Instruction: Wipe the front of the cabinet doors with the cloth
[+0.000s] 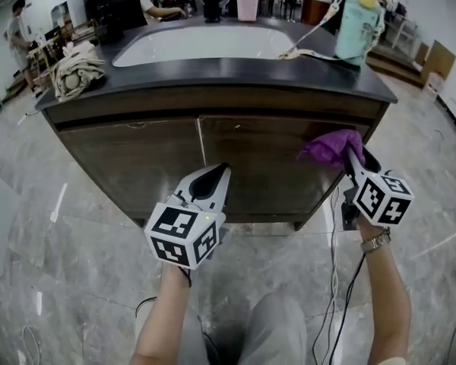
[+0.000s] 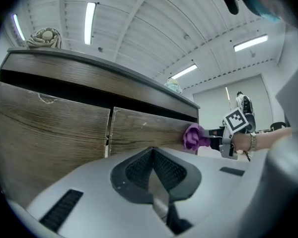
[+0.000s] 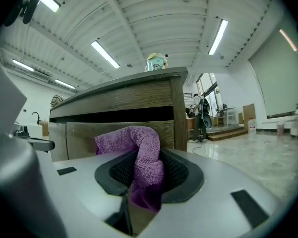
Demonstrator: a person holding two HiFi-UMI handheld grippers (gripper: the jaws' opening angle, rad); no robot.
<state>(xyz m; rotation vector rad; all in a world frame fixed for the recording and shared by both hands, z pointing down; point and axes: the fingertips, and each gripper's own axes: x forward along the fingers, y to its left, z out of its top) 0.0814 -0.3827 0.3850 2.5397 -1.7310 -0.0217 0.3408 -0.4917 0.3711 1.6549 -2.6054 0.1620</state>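
The wooden cabinet has two doors, a left door (image 1: 137, 158) and a right door (image 1: 266, 169), under a dark countertop (image 1: 213, 71). A purple cloth (image 1: 333, 146) is pressed against the upper right corner of the right door. My right gripper (image 1: 349, 158) is shut on it; in the right gripper view the cloth (image 3: 141, 152) bulges out between the shut jaws. My left gripper (image 1: 217, 175) is shut and holds nothing, hanging just in front of the seam between the doors. In the left gripper view the cloth (image 2: 192, 136) touches the right door (image 2: 144, 128).
On the countertop are a sink (image 1: 205, 42), a teal bottle (image 1: 359, 20) with a strap, a pink container (image 1: 248, 2) and a beige bundle (image 1: 76, 71). Cables (image 1: 336, 280) trail over the marble floor to the right. A person (image 1: 17, 29) stands far left.
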